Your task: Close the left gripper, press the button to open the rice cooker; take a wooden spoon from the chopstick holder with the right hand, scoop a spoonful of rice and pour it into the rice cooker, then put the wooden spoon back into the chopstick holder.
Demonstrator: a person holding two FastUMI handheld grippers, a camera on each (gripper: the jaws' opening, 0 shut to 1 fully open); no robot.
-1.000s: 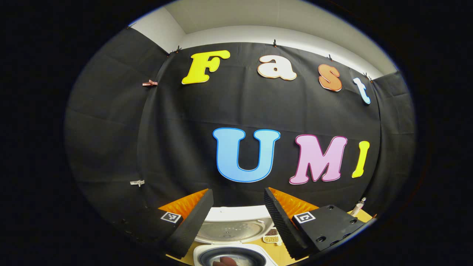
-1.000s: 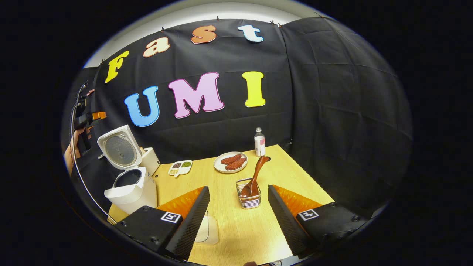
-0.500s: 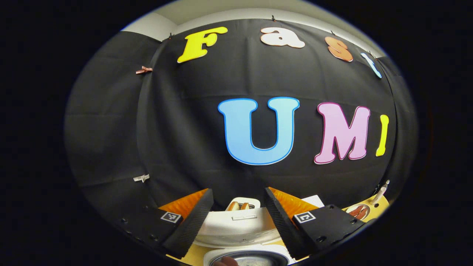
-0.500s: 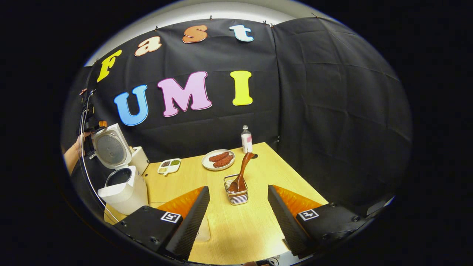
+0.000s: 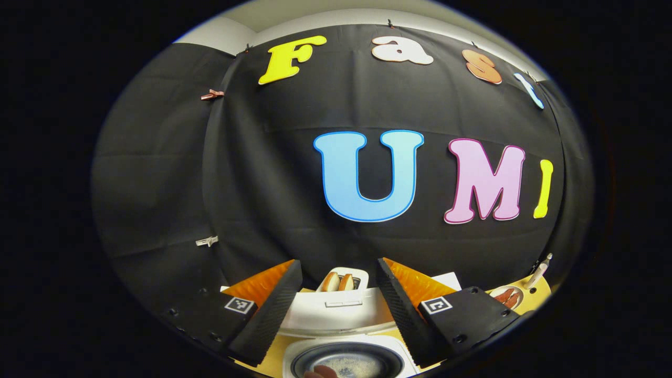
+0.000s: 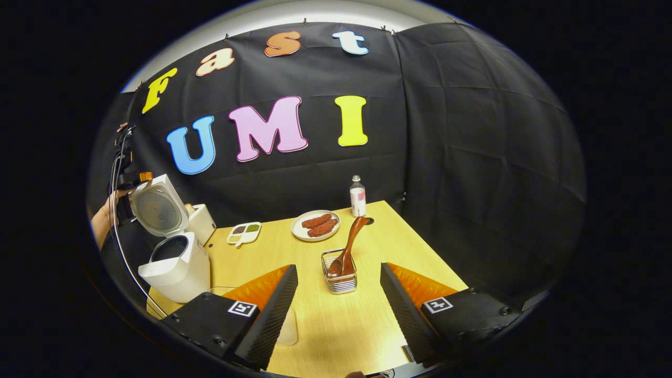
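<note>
Hidden and cropped parts, both tool views.
Rice cooker point(image 5: 346, 357) pot cut by the near edge in the left gripper view; in the right gripper view, wooden spoon point(image 6: 347, 253) bowl sits inside the chopstick holder point(image 6: 340, 273), and divided-dish point(image 6: 243, 233) contents are too small to identify.

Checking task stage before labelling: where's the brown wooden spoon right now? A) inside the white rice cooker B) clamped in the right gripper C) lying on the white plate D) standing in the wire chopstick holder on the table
D: in the right gripper view the brown wooden spoon stands leaning in the wire chopstick holder, while the right gripper is open and short of it.
</note>
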